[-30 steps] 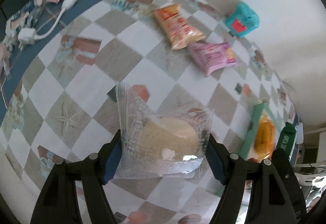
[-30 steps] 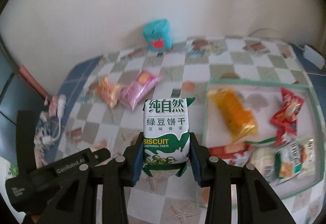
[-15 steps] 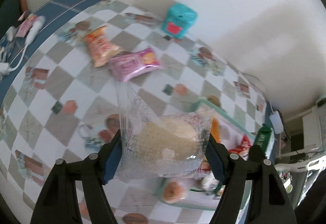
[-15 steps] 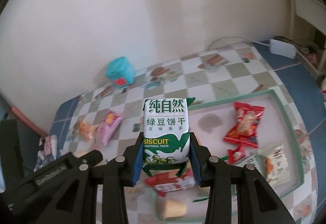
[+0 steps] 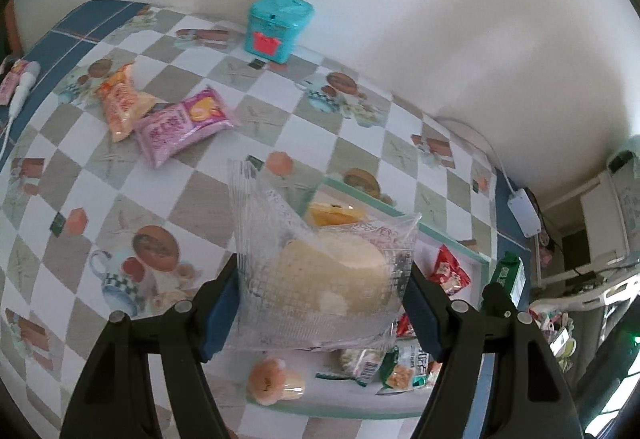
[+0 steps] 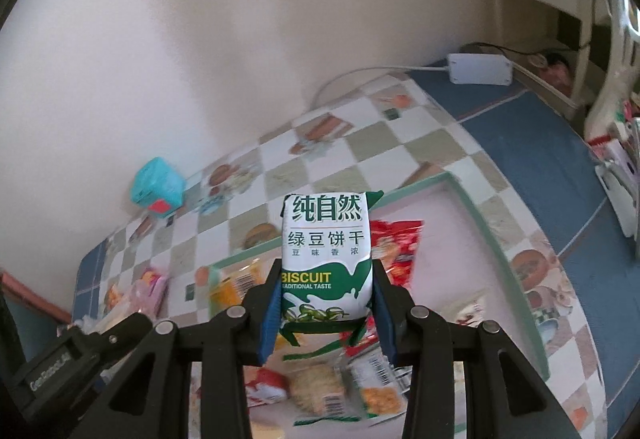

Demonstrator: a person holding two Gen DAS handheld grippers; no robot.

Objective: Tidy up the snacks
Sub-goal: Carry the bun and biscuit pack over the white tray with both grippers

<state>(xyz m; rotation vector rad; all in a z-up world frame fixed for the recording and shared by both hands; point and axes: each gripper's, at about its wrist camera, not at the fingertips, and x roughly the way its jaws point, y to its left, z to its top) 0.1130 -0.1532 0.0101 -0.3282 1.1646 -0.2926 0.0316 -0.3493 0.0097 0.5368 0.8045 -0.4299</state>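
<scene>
My left gripper [image 5: 322, 303] is shut on a clear-wrapped round pastry [image 5: 328, 275], held in the air over the near left part of the green-rimmed tray [image 5: 452, 235]. My right gripper [image 6: 326, 313] is shut on a green and white biscuit packet [image 6: 325, 259], held upright above the tray [image 6: 476, 207]. Several snacks lie in the tray, among them a red packet [image 6: 402, 251] and an orange one [image 6: 228, 287]. An orange packet [image 5: 122, 103] and a pink packet [image 5: 182, 125] lie on the checked tablecloth left of the tray.
A teal box [image 5: 278, 27] stands by the wall at the back. A white adapter [image 6: 480, 69] with its cable lies on the blue border at the right. The other gripper's body [image 6: 60, 359] shows low at the left. Cluttered furniture stands beyond the table's right edge.
Both grippers have carried their packets rightward across the table to above the tray, rolling as they went. The tray and its snacks now fill the lower part of both views.
</scene>
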